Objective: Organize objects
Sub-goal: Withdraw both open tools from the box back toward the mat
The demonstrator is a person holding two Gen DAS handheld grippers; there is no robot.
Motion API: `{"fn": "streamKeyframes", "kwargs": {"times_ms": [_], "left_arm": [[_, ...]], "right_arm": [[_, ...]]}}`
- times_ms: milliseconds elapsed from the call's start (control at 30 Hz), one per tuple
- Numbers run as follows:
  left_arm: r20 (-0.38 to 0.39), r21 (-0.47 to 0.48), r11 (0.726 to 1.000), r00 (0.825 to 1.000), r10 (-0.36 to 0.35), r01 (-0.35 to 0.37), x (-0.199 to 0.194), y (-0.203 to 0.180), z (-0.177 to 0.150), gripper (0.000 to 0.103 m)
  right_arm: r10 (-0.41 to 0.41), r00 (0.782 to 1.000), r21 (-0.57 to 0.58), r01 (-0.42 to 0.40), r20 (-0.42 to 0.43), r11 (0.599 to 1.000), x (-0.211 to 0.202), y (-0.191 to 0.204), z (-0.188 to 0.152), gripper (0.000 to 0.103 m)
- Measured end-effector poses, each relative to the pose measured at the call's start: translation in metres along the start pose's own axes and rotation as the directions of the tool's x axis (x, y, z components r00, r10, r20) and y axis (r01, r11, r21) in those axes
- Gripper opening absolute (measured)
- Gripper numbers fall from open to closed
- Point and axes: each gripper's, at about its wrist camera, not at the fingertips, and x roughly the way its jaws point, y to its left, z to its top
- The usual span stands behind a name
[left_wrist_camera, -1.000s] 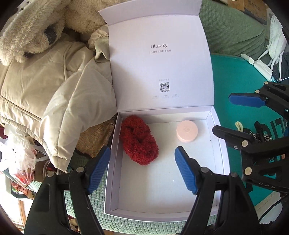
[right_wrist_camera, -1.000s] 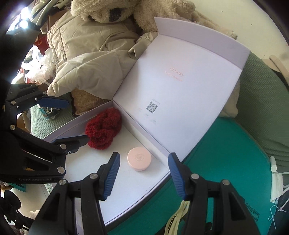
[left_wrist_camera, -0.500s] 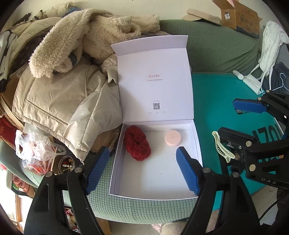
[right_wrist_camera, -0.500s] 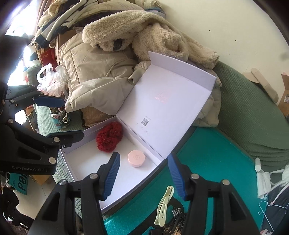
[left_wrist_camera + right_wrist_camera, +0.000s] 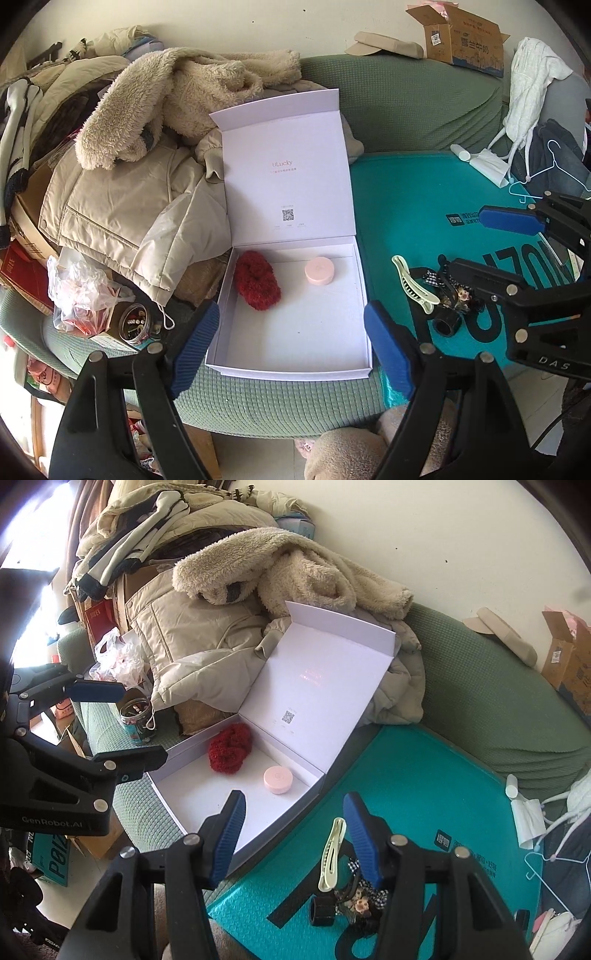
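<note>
A: Where do your two tools stand?

B: Your left tool (image 5: 290,338) hangs above the near edge of the white box (image 5: 291,365), its blue pads well apart and widening, with nothing gripped between them. Your right tool (image 5: 293,834) has its pads apart too, empty, over the box's near right corner and the teal mat (image 5: 424,794).

A: What lies in the box?

B: A red fluffy scrunchie (image 5: 257,279) at the far left of the floor, and a round pink case (image 5: 319,270) to its right, the two apart. The lid (image 5: 288,177) stands open, leaning back against the beige coats (image 5: 122,206) piled on the green sofa (image 5: 406,103).

A: And outside it?

B: On the mat, right of the box, you have a cream claw clip (image 5: 332,853), with a black ring-shaped piece (image 5: 322,912) and a dark bunch of hair ties (image 5: 360,901) just near of it. The bunch is partly hidden by your right tool, so I cannot tell its pieces apart.

A: Anything left of the box?

B: A glass jar (image 5: 137,716) of small bits and a crumpled plastic bag (image 5: 79,291) sit on the sofa seat.
</note>
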Motion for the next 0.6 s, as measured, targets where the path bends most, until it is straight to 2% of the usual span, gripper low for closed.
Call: {"fn": "streamKeyframes", "kwargs": {"times_ms": [600], "left_arm": [[-0.076, -0.040, 0.992, 0.989, -0.125, 0.122, 0.000, -0.050, -0.062, 0.080]], "right_arm": [[-0.068, 0.997, 0.088, 0.072, -0.044, 0.993, -0.025, -0.005, -0.072, 0.056]]}}
